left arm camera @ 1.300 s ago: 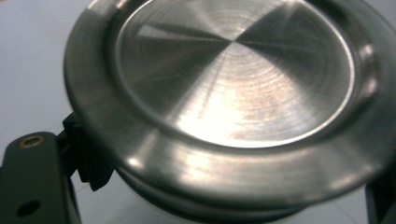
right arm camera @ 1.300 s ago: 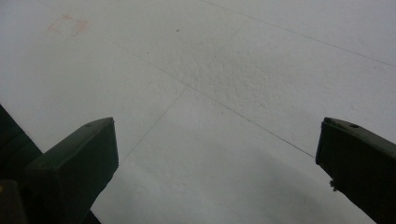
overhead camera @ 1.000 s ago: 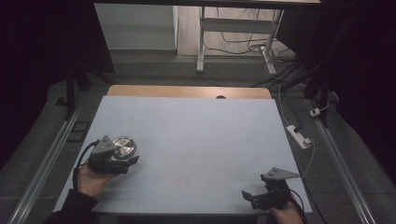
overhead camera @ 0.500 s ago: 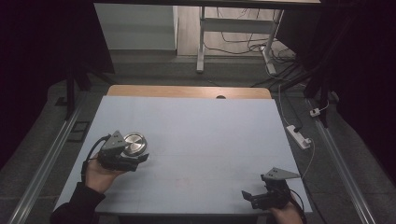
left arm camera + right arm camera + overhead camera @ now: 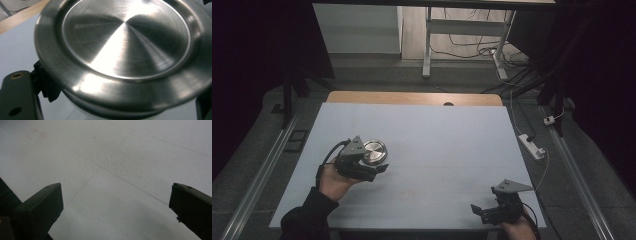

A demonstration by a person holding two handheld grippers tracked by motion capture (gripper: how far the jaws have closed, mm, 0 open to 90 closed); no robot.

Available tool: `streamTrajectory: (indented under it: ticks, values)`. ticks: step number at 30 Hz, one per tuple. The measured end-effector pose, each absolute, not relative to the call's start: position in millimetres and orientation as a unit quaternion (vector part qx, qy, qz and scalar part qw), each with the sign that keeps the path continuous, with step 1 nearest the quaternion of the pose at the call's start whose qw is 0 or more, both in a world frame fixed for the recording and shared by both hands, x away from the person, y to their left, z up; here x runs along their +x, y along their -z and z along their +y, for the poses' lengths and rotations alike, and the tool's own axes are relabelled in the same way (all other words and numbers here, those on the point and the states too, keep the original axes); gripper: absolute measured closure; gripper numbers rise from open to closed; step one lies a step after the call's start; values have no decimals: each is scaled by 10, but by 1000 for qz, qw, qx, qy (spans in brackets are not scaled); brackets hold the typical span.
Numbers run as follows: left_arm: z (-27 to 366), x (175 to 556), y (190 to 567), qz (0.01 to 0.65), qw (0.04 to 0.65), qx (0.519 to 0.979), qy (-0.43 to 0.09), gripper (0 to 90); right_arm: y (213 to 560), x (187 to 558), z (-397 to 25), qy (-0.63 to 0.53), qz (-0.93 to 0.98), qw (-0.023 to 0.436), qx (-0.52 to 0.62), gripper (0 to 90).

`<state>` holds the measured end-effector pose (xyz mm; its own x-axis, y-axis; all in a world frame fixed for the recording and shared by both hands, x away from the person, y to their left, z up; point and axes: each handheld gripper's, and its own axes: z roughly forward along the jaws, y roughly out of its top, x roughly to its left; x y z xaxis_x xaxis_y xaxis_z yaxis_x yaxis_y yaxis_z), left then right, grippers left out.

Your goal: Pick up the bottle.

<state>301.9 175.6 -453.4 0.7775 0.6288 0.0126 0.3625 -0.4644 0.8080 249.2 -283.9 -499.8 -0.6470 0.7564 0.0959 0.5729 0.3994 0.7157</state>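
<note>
since a second ago the left gripper has carried the metal lid forward and toward the middle of the table; the right gripper has stayed at the near right corner.

largest is the table, a broad rectangle with a pale, matte, faintly grainy top scored by thin straight lines, and a strip of bare wood along its far edge. a faint reddish square mark shows on it in the right gripper view.

next, the lid: a round disc of brushed steel, shiny, with a flat raised centre, a shallow groove around it and a wide rounded rim. it sits over the left half of the table, near the front; whether it touches the surface i cannot tell.

the left gripper's black jaws are clamped on the lid's rim. the right gripper's blocky black jaws stand wide apart over bare table, holding nothing.
</note>
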Motion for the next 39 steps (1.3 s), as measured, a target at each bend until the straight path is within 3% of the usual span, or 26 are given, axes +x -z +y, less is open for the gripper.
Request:
streamTrajectory:
  ticks: [39]
  values:
    - [986,3238,4423,220,432,868,-105,153,5001,2486,-2837,-374,830,125,396,0]
